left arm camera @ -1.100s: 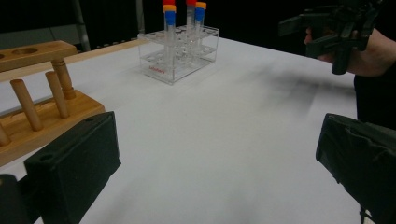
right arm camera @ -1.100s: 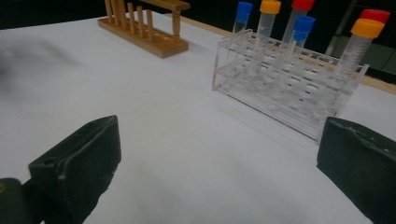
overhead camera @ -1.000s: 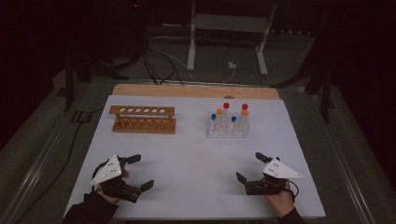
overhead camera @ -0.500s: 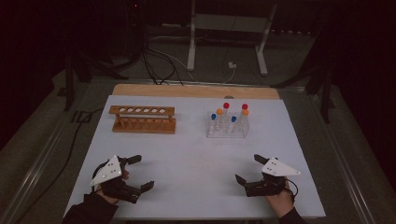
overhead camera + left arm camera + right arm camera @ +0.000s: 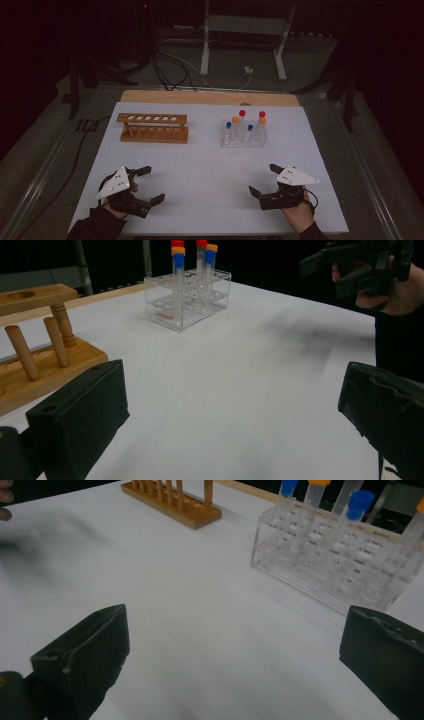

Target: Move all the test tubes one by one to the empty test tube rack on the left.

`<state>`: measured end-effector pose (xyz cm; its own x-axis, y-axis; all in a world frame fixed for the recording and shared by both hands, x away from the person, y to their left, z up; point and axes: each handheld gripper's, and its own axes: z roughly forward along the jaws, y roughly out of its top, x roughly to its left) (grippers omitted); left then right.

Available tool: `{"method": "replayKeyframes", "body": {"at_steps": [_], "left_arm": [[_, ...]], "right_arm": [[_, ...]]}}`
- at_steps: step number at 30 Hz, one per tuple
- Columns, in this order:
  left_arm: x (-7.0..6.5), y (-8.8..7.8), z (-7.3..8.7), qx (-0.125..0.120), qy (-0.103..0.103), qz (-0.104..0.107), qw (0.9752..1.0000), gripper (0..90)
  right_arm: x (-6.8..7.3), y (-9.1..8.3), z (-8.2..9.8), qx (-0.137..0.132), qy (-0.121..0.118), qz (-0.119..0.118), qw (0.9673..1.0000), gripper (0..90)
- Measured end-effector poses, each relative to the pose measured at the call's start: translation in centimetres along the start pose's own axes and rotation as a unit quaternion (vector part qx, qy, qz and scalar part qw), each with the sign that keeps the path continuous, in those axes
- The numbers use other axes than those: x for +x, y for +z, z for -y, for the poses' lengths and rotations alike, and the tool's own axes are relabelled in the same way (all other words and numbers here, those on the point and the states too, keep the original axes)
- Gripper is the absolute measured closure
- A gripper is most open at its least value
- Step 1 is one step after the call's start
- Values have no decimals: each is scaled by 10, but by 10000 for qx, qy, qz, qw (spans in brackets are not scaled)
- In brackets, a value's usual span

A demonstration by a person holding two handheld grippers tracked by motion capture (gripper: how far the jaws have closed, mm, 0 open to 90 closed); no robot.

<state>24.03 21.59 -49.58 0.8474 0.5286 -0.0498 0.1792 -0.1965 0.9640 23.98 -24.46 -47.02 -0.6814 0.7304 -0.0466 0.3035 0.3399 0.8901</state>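
A wooden tube rack [image 5: 154, 127] with an empty row of holes stands at the back left of the white table [image 5: 210, 165]. To its right a clear plastic rack [image 5: 243, 136] holds several capped tubes with red, orange and blue caps [image 5: 242, 113]. My left gripper [image 5: 152, 184] rests open near the front left edge, and my right gripper [image 5: 263, 179] rests open near the front right. The left gripper view shows my left gripper [image 5: 230, 415] holding nothing, with the wooden rack [image 5: 30, 365] left and the clear rack [image 5: 187, 295] ahead. In the right gripper view, my right gripper [image 5: 235, 650] is also bare, facing the clear rack [image 5: 340, 565].
A wooden strip [image 5: 210, 96] borders the table's far edge. Cables [image 5: 170, 65] and a metal stand's legs [image 5: 242, 50] lie on the dark floor beyond. The other hand and its gripper [image 5: 365, 265] appear at the top right of the left gripper view.
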Motion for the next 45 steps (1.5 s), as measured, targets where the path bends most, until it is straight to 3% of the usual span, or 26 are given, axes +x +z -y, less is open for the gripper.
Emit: {"method": "replayKeyframes", "body": {"at_steps": [15,26,35,39,45], "left_arm": [[0,-1,-1,-57,-31,-27,10000,4],[0,-1,-1,-79,-45,-14,10000,4],[1,-2,-1,-94,-59,-24,9999,4],[1,-2,-1,-107,-74,-12,9999,4],[1,-3,-1,-126,-93,-4,9999,4]], "right_arm": [[-8,-2,-41,-310,-234,191,9991,0],[-24,13,-74,-349,-275,381,9983,0],[-38,31,-86,-397,-49,352,9986,0],[-48,43,-91,-449,177,445,9978,0],[-54,58,-93,-395,245,659,9967,0]]}}
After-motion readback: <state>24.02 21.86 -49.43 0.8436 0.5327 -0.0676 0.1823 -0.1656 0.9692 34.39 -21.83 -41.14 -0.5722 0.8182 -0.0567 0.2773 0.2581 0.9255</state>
